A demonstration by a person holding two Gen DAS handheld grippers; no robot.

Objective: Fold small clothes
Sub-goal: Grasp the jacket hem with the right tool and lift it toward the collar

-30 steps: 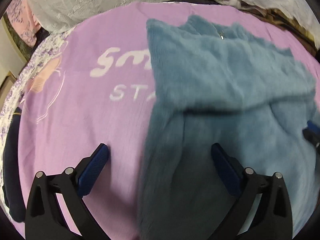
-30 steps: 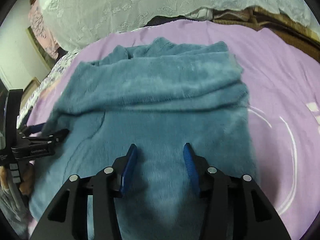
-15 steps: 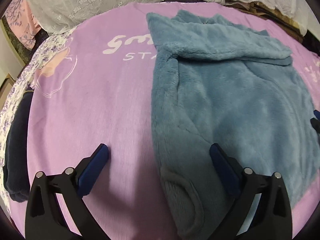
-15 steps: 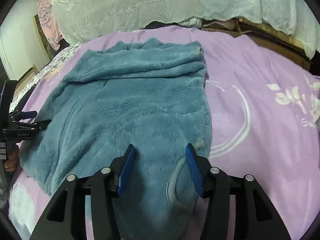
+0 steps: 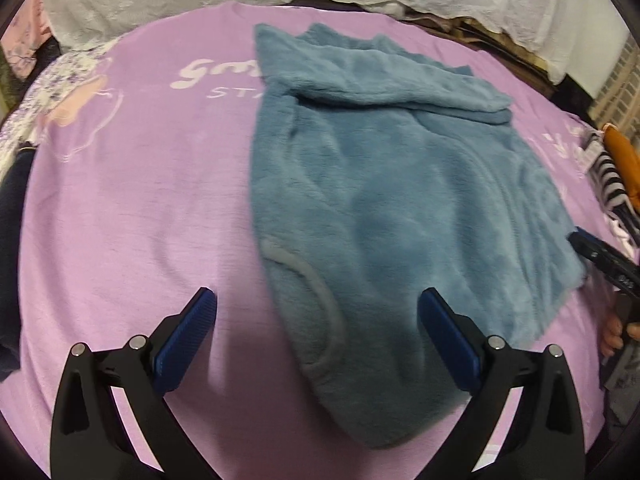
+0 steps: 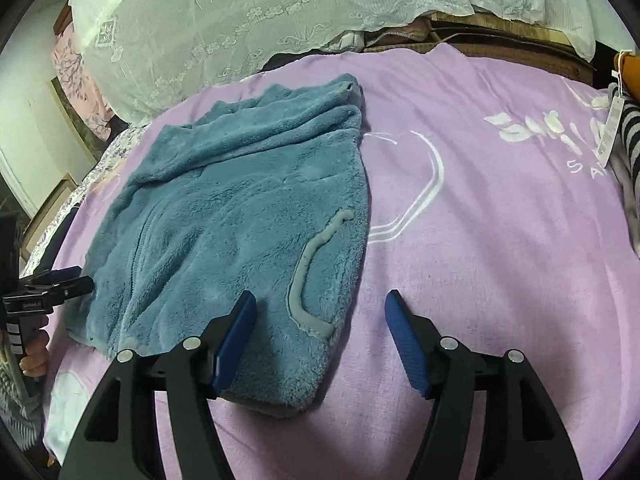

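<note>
A blue fleece garment (image 5: 400,184) lies flat on the purple bedspread (image 5: 140,200), its top part folded down across it. My left gripper (image 5: 316,294) hangs open above the garment's near left corner, jaws wide and holding nothing. In the right wrist view the garment (image 6: 240,208) lies left of centre with a pale curved pocket seam (image 6: 304,264). My right gripper (image 6: 320,296) hovers over the near right corner. Its jaws are opening and the pads touch no cloth. Each gripper shows at the edge of the other's view: the right (image 5: 596,252), the left (image 6: 60,280).
White lace bedding (image 6: 240,20) is piled along the far side. Striped clothing with an orange piece (image 5: 612,176) lies at the bed's right edge. A dark garment (image 5: 10,240) sits at the left edge. A hand (image 6: 34,356) grips the left tool's handle.
Both grippers have drawn back toward the garment's near edge, so more of it shows. The right jaws have spread wider. The left jaws stay wide.
</note>
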